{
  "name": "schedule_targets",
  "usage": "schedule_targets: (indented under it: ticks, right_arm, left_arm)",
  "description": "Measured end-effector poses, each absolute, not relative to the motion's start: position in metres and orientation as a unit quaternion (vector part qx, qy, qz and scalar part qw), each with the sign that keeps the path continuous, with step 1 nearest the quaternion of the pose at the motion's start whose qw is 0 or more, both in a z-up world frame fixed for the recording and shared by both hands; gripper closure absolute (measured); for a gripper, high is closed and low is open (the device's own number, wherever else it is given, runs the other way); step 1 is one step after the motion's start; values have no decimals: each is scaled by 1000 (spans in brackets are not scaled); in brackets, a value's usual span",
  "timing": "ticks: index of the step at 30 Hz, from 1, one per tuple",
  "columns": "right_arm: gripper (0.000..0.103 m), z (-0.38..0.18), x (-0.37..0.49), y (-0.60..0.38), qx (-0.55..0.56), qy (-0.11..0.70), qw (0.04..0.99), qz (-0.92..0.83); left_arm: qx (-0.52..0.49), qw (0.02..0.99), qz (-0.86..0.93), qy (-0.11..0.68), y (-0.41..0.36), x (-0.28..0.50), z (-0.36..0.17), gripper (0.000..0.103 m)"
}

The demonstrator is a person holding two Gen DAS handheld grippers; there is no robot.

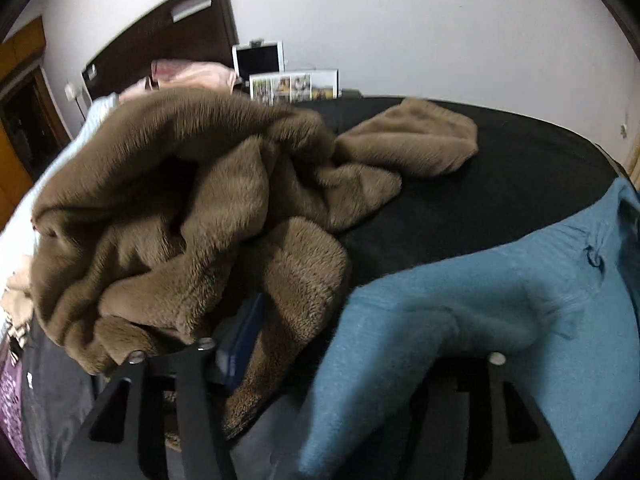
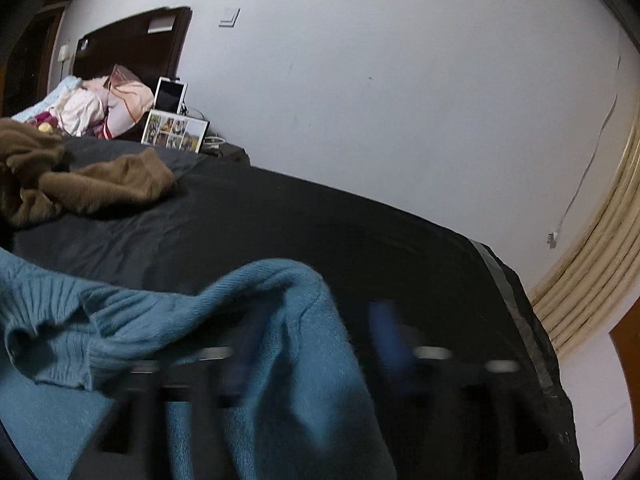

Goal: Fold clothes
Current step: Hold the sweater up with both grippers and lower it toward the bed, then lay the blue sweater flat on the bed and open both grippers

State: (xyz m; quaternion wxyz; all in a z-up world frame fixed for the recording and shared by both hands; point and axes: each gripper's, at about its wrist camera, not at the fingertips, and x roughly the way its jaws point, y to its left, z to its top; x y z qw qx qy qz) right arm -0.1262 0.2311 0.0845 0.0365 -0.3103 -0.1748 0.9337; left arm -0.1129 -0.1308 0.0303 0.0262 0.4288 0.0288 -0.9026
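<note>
Clothes are lying on a bed covered with a black sheet. Nearest, a blue knit sweater is filling the lower right of the left wrist view and draping over the left gripper, whose fingers are standing wide apart with the knit rising between them; whether they are actually pinching it I cannot tell. In the right wrist view the same blue knit sweater is spreading across the lower left and centre, its ribbed hem bunching at the left, and it is passing through the right gripper, which is blurring badly, so how far those fingers are parted I cannot tell. Just beyond, in the left half of the left wrist view, a brown fleece garment is heaping in a crumpled pile, one flap reaching toward the centre top. Farthest off, by the white wall, a photo frame is leaning beside pink and pale bedding below a dark headboard.
</note>
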Motion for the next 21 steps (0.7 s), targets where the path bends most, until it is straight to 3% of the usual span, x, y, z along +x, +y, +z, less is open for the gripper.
schedule_targets:
  ticks: [6,21]
  right_arm:
    - [25,88,-106,218,-281,-210,35,936]
    - [25,72,-109,186,-338,-181,-127,915]
  left_arm:
    - [444,14,-893,66,-145,-116,24,27]
    - [406,91,-902,-111,-98,-84,36,22]
